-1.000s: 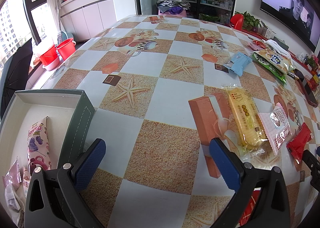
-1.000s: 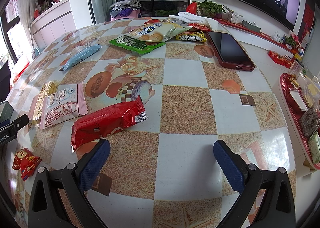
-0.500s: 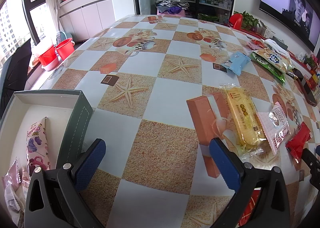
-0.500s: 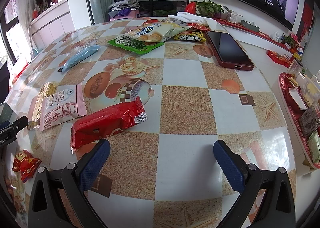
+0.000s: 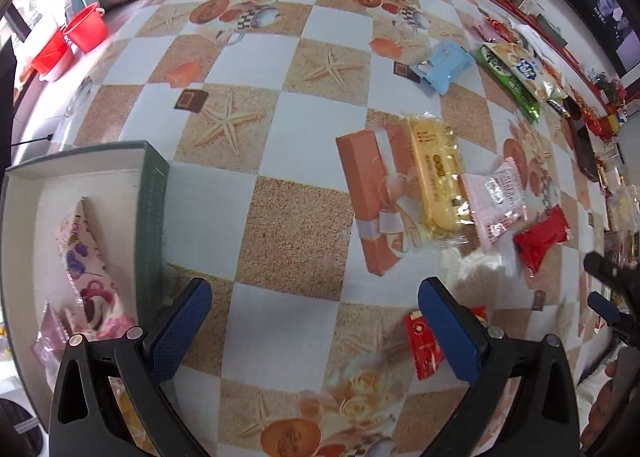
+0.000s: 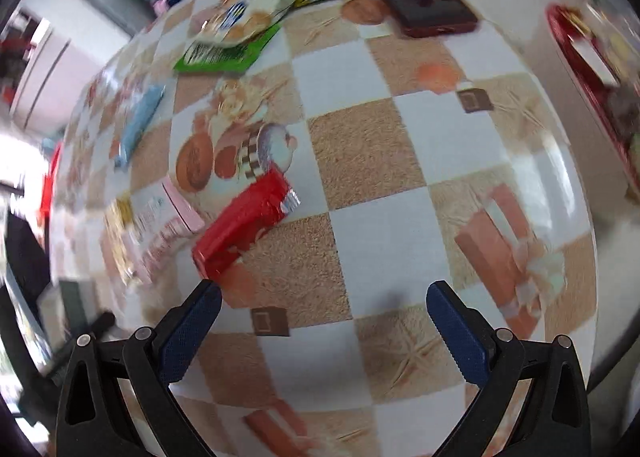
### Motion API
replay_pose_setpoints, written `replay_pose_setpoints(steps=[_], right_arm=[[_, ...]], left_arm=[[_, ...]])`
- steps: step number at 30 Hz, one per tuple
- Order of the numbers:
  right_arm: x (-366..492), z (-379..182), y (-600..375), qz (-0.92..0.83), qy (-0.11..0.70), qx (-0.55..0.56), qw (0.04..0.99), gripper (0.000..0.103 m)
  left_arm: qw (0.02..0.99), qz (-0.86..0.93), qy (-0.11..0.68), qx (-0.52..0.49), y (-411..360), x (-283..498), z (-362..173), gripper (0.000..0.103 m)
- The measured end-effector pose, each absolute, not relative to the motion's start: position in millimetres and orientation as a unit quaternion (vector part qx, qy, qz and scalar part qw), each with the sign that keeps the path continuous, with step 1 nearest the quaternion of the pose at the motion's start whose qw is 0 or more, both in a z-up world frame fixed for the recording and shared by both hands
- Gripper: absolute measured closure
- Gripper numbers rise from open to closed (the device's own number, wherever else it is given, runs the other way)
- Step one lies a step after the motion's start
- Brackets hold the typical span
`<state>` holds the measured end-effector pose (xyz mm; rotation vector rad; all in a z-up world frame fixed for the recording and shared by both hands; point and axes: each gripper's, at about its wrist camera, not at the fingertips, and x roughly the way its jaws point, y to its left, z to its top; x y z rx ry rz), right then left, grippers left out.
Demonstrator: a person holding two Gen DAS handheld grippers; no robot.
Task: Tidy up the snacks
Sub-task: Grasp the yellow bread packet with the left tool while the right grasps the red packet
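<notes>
Left gripper [image 5: 316, 309] is held w/ jaws wide apart, nothing gripped, above the table [image 5: 280, 225]. Right gripper [image 6: 324, 309] is likewise spread & empty, just short of a red packet [image 6: 244, 225]. Yellow packet [image 5: 436, 181], pink packet [image 5: 496, 201] & small red sachet [image 5: 422, 343] are seen loose on the table. Box [image 5: 154, 209] at left is seen holding a pink bag [image 5: 88, 269].

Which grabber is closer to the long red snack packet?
Right. The right gripper has one fingertip almost at the long red snack packet; the left gripper sits farther away, nearer the box.
</notes>
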<state>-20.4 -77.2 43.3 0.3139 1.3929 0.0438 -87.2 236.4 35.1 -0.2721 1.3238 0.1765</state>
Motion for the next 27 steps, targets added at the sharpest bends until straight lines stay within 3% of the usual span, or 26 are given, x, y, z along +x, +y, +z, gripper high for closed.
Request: replay_pose_setpoints(steps=[5,12,27], right_arm=[[15,36,-51,-0.033,0.661,0.221,0.717,0.000],[23,1,-36,-0.120,0.715,0.141,0.674,0.000],[20,-1,-14,0.022,0.711,-0.012,0.703,0.000]], left_arm=[[0.778,0.091,0.613,-0.102,239,-56,65,0.000],[0.764,0.066,0.630,-0.128,240,1,50,0.000],[0.738,0.074,0.666,-0.072,206,29,-3,0.000]])
